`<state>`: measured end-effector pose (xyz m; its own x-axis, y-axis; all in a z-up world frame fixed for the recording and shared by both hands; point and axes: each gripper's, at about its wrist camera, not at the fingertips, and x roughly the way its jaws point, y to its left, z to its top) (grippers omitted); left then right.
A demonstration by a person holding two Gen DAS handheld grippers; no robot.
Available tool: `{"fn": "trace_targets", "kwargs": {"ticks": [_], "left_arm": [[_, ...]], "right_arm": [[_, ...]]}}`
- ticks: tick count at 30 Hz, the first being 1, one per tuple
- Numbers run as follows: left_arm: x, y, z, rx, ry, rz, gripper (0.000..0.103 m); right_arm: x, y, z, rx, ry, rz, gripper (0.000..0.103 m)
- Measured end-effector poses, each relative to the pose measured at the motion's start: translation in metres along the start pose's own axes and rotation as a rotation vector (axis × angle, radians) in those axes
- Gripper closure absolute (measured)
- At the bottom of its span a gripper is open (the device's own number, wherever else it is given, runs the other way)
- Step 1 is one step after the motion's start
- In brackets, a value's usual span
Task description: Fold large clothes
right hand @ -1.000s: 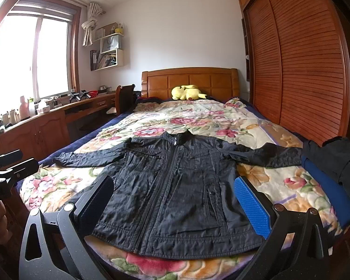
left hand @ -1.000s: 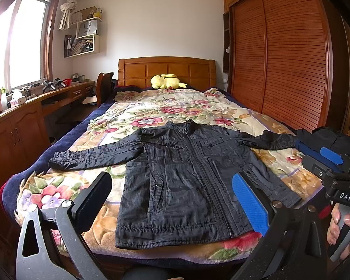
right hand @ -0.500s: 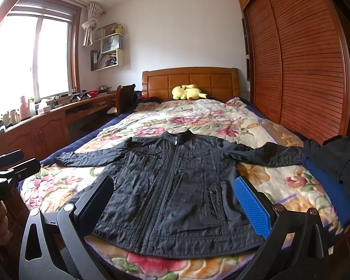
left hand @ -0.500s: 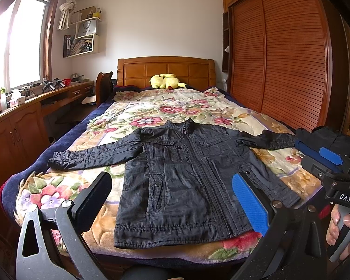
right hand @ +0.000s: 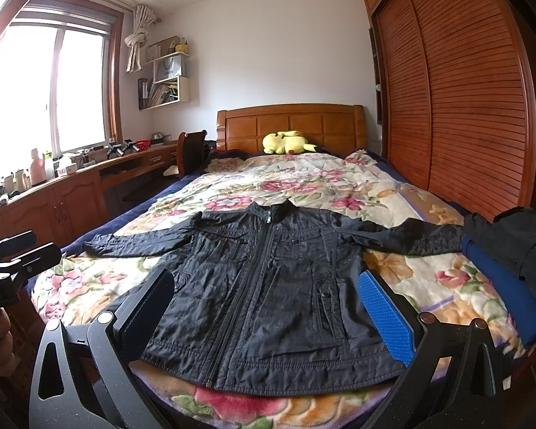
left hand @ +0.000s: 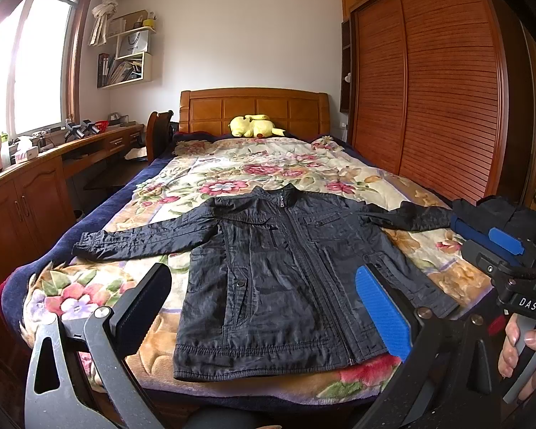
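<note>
A black zipped jacket [left hand: 282,271] lies flat and face up on the floral bedspread, both sleeves spread out to the sides, hem toward me. It also shows in the right wrist view [right hand: 268,286]. My left gripper [left hand: 264,307] is open and empty, held in front of the bed's foot above the hem. My right gripper [right hand: 268,307] is open and empty, also in front of the hem. The right gripper shows at the right edge of the left wrist view [left hand: 504,250], and the left gripper at the left edge of the right wrist view [right hand: 14,250].
The bed [left hand: 232,164] has a wooden headboard and a yellow plush toy [left hand: 253,126] at the far end. A dark garment on a blue thing [right hand: 511,250] lies at the bed's right corner. A wooden desk [left hand: 35,178] runs along the left wall, a louvred wardrobe [left hand: 446,89] along the right.
Both grippers have drifted only slightly; the jacket lies unchanged and both grippers stay open.
</note>
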<state>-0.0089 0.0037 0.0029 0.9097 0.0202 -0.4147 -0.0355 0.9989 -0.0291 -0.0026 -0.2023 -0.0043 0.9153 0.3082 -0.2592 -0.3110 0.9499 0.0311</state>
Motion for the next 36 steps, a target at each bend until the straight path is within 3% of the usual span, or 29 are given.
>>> {"fn": "trace_targets", "kwargs": {"ticks": [16, 36], "left_arm": [[0.009, 0.006, -0.005, -0.005, 0.018, 0.008, 0.0], [0.051, 0.107, -0.029, -0.068, 0.085, 0.136, 0.0]], "right_arm": [[0.005, 0.003, -0.002, -0.009, 0.015, 0.017, 0.001], [0.059, 0.021, 0.004, -0.049, 0.073, 0.089, 0.001]]}}
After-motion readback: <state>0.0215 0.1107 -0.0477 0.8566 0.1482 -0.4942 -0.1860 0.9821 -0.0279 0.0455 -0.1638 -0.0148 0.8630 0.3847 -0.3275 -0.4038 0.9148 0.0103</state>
